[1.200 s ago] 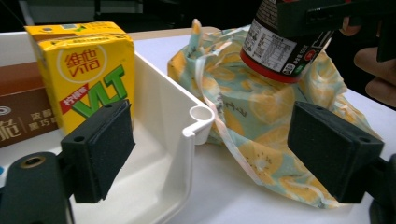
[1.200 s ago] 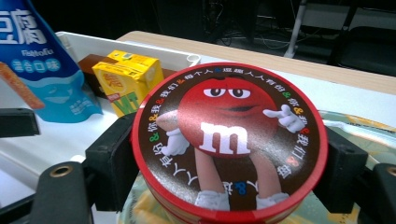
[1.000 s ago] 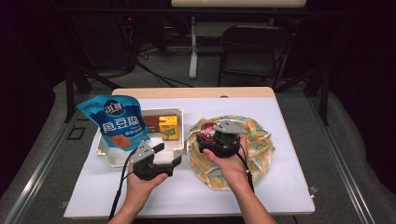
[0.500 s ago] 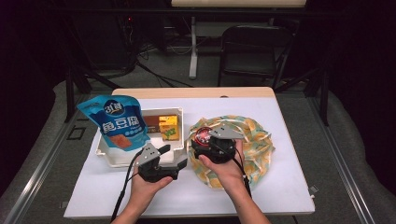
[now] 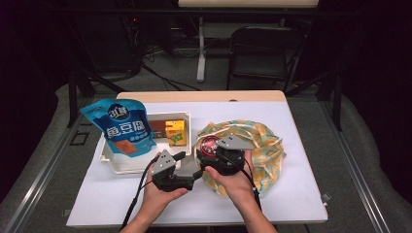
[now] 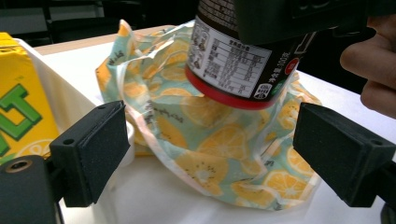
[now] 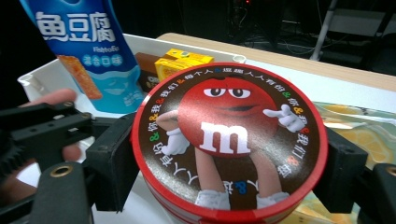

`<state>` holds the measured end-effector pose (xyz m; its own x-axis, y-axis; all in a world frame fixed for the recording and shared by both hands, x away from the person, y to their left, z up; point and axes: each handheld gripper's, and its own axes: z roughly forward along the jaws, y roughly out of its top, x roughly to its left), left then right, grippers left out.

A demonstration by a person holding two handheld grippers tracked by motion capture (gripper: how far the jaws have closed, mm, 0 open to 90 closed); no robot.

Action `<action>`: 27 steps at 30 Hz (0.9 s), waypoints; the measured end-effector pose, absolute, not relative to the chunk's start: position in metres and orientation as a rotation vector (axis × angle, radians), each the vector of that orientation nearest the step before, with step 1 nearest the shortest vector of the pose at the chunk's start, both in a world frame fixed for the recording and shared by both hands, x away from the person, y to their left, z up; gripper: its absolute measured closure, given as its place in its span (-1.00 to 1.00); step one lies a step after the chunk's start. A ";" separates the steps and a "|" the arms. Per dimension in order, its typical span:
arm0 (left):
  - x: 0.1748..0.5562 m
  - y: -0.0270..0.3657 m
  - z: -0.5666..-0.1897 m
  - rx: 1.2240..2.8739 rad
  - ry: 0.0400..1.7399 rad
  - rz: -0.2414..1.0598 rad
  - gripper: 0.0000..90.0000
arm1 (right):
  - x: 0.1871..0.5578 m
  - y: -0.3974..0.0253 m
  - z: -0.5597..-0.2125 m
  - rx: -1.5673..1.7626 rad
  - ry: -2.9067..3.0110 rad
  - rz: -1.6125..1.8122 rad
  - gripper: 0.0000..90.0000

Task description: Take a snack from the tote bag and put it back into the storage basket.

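A round tub [image 7: 229,144] with a red rim and a cartoon lid is clamped between the jaws of the right gripper [image 5: 224,156], one jaw pressed against each side of it. In the left gripper view the tub [image 6: 238,60] is seen held above a fruit-print bag [image 6: 210,140], its red bottom edge just over the fabric; whether the two touch cannot be told. The bag [image 5: 265,145] lies crumpled on the right half of the white worktop [image 5: 301,194]. The left gripper [image 5: 180,172] is held just to the left of the right one, its jaws spread wide apart with nothing between them, pointed toward the tub and bag. A white tray [image 5: 121,162] is set on the left part of the worktop, near the left gripper. A blue pouch [image 5: 124,127] is propped upright at the tray's left end, and a yellow box [image 5: 176,132] and a brown box [image 5: 156,127] are seen in its right end, side by side. A dark chair [image 5: 265,53] stands beyond the far edge of the worktop.
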<state>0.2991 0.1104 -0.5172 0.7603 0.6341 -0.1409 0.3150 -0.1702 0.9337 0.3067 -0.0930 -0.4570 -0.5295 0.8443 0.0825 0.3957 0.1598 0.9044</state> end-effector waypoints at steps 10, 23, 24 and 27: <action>0.296 0.106 -0.517 1.763 0.719 0.332 -0.69 | 0.297 -0.080 -0.455 1.137 2.033 1.366 -0.53; 0.296 0.096 -0.520 1.774 0.678 0.349 -0.65 | 0.287 -0.074 -0.459 1.119 2.085 1.372 -0.53; 0.296 0.096 -0.520 1.773 0.678 0.349 -0.65 | 0.287 -0.074 -0.460 1.116 2.088 1.373 -0.53; 0.296 0.098 -0.520 1.766 0.662 0.350 -0.63 | 0.287 -0.072 -0.461 1.117 2.099 1.371 -0.53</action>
<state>0.2959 0.0985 -0.5202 0.7959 0.5973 -0.0993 0.2543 -0.1808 0.9501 0.2867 -0.0721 -0.4611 -0.6035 0.7917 0.0950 0.4053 0.2019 0.8916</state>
